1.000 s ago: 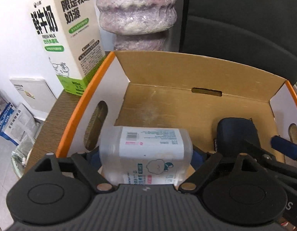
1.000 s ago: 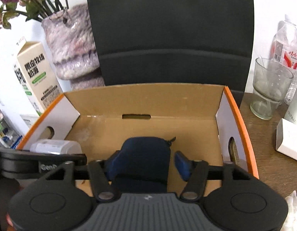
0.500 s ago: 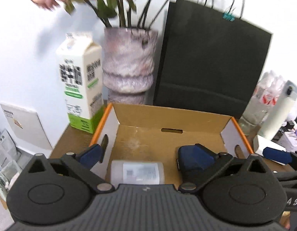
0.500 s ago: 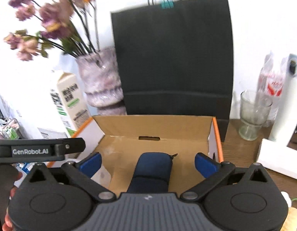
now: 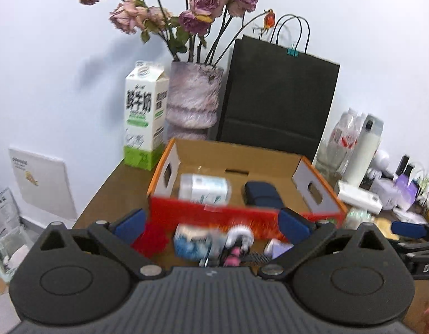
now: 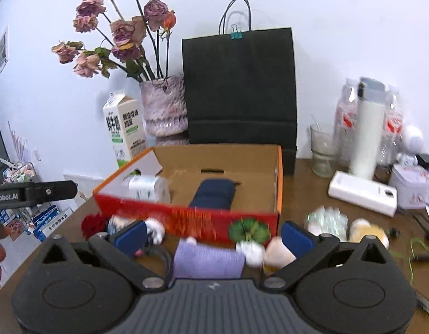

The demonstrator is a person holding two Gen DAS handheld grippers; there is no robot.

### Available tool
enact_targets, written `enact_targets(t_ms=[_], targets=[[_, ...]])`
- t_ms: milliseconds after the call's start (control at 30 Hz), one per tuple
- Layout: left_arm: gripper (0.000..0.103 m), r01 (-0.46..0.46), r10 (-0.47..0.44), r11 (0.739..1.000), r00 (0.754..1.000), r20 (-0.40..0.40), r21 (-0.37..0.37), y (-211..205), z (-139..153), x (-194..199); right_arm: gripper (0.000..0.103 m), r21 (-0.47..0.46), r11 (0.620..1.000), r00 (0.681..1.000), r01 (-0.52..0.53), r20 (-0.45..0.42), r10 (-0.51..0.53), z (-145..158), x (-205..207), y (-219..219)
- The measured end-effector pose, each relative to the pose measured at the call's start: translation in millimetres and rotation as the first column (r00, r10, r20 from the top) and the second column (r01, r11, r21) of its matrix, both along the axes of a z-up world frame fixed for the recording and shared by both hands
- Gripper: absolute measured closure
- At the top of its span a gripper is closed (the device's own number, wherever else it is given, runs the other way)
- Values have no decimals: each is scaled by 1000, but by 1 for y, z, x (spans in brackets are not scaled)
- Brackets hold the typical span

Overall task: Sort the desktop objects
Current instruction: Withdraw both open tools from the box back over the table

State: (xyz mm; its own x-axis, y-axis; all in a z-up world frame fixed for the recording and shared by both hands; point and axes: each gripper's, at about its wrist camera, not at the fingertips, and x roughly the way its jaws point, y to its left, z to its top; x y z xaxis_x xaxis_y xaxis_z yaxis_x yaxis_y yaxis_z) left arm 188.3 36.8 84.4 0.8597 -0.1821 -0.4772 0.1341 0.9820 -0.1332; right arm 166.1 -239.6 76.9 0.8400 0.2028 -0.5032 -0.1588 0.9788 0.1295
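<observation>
Both the left gripper and right gripper stood spread, empty. Small clutter at six o'clock of the orange-rimmed cardboard box risked being knocked off the brown wooden worktop.

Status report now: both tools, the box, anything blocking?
Left tool open, empty. Right tool open, empty. Orange cardboard box holds white bottle, navy pouch. Small clutter before box.

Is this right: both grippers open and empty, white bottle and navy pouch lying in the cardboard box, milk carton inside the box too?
Not quite. The milk carton stands outside the cardboard box, behind its left corner beside the vase, per the left wrist view. The rest holds: white bottle, navy pouch.
</observation>
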Motion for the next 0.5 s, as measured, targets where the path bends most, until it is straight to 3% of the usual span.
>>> enact_targets(t_ms=[233,333,500], targets=[[0,-29,30,999,997,-68,17,0,-45,-35,0,-26,1000,998,6,-57,-7,-36,-33,5],[0,-32,36,999,992,-124,33,-4,-61,-33,0,-50,999,995,-15,-102,10,-49,-28,13],[0,-53,58,998,989,-137,41,-19,-63,-18,0,-110,992,988,-68,-144,52,-61,-10,34]])
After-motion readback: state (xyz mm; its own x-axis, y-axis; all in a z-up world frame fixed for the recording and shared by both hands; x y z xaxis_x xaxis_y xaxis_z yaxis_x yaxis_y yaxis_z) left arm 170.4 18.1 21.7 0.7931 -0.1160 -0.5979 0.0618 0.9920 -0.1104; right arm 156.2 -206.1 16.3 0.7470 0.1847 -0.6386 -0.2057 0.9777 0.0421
